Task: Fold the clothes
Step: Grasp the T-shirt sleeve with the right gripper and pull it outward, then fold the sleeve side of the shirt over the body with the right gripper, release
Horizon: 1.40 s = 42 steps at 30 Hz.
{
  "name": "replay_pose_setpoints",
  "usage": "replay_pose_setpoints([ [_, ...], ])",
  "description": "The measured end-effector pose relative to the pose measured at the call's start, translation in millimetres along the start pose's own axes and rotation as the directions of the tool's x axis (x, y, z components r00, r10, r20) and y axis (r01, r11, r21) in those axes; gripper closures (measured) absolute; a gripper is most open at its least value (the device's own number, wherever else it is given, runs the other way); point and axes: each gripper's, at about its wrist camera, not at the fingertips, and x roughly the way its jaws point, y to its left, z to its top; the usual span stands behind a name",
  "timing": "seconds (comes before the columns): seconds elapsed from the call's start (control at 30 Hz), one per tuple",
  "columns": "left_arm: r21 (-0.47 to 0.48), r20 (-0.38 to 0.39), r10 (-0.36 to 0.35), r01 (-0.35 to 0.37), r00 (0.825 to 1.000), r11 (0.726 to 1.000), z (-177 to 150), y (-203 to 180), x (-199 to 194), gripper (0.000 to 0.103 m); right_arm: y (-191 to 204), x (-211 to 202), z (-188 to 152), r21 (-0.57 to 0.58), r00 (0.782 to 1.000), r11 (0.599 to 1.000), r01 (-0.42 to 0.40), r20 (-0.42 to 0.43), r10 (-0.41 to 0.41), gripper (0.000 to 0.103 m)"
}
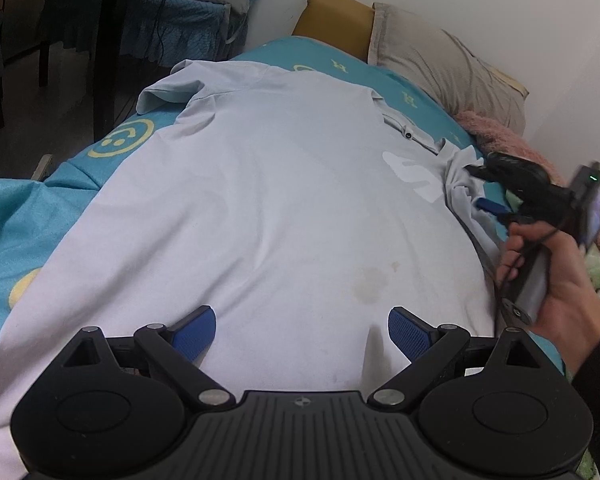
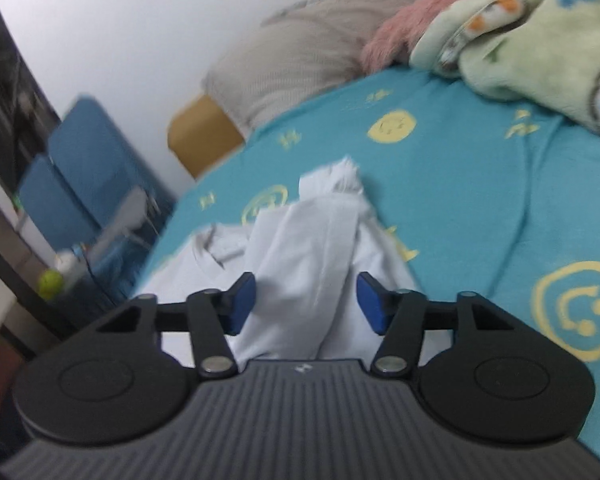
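Teal bedsheet (image 1: 28, 216) under pale shirt (image 1: 280, 200) (both tools (image 1: 302, 334) (image 2: 306, 302) wide, empty-jawed)

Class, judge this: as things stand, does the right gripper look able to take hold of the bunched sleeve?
Probably yes: the right gripper is open, the bunched sleeve lies between its pads, and nothing blocks it.
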Motion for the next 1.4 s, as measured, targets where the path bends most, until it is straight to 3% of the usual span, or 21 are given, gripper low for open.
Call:
replay_pose_setpoints([
  [0.1, 0.017, 0.005, 0.0, 0.0, 1.0, 1.0, -1, -1, 2, 0.008, 17, 15, -4, -0.074, 0.999, 0.997, 0.012, -0.031, -0.015, 0.068],
  [0.13, 0.023, 0.007, 0.0, -0.001, 1.0, 1.0, -1, -1, 2, 0.008, 22, 17, -5, -0.098, 0.999, 0.995, 0.009, -0.035, -0.013, 0.083],
  [0.17, 0.026, 0.007, 0.0, 0.0, 1.0, 1.0, -1, -2, 2, 0.008, 27, 19, -5, -0.122, 0.999, 0.992, 0.016, -0.042, -0.021, 0.09],
  [0.33, 0.034, 0.011, -0.001, 0.0, 1.0, 0.999, -2, -2, 1, 0.008, 32, -3, 17, -0.223, 0.996, 0.971, 0.092, 0.028, -0.088, 0.092],
  [0.4, 0.032, 0.011, -0.001, 0.001, 1.0, 0.999, -1, -2, 1, 0.008, 20, -19, 38, -0.234, 0.986, 0.959, 0.161, 0.079, -0.146, 0.093],
  [0.47, 0.034, 0.012, 0.0, 0.0, 1.0, 0.999, -2, -2, 1, 0.008, 2, -37, 61, -0.232, 0.963, 0.938, 0.258, 0.138, -0.231, 0.092],
  [0.57, 0.045, 0.015, 0.006, -0.006, 1.0, 0.999, -2, -4, 1, 0.008, -35, -64, 92, -0.159, 0.888, 0.884, 0.44, 0.226, -0.401, 0.09],
  [0.63, 0.053, 0.018, 0.01, -0.011, 1.0, 0.999, -2, -5, 2, 0.008, -63, -80, 103, -0.084, 0.84, 0.85, 0.519, 0.232, -0.49, 0.086],
  [0.67, 0.058, 0.02, 0.012, -0.013, 1.0, 0.998, -2, -6, 2, 0.008, -78, -88, 106, -0.041, 0.837, 0.852, 0.522, 0.212, -0.504, 0.081],
  [0.7, 0.062, 0.021, 0.014, -0.016, 1.0, 0.998, -3, -7, 1, 0.008, -92, -96, 105, 0.004, 0.844, 0.86, 0.511, 0.188, -0.502, 0.068],
  [0.73, 0.067, 0.023, 0.016, -0.018, 1.0, 0.998, -3, -7, 1, 0.008, -103, -103, 101, 0.045, 0.855, 0.871, 0.489, 0.173, -0.488, 0.046],
  [0.8, 0.076, 0.026, 0.02, -0.022, 0.999, 0.997, -4, -8, 1, 0.008, -122, -117, 86, 0.124, 0.885, 0.898, 0.422, 0.156, -0.438, 0.019],
  [0.9, 0.086, 0.03, 0.024, -0.026, 0.999, 0.996, -5, -10, 0, 0.008, -140, -133, 55, 0.249, 0.938, 0.928, 0.277, 0.137, -0.317, 0.018],
  [1.03, 0.099, 0.032, 0.031, -0.034, 0.999, 0.994, -6, -11, 0, 0.008, -152, -138, 4, 0.412, 0.978, 0.898, 0.154, 0.067, -0.198, 0.018],
  [1.13, 0.104, 0.032, 0.033, -0.036, 0.999, 0.994, -7, -11, 0, 0.008, -159, -134, -32, 0.514, 0.991, 0.851, 0.106, 0.016, -0.133, 0.016],
  [1.4, 0.115, 0.029, 0.036, -0.039, 0.999, 0.993, -9, -11, 1, 0.008, -146, -93, -43, 0.569, 0.991, 0.823, -0.009, 0.116, -0.07, 0.018],
])
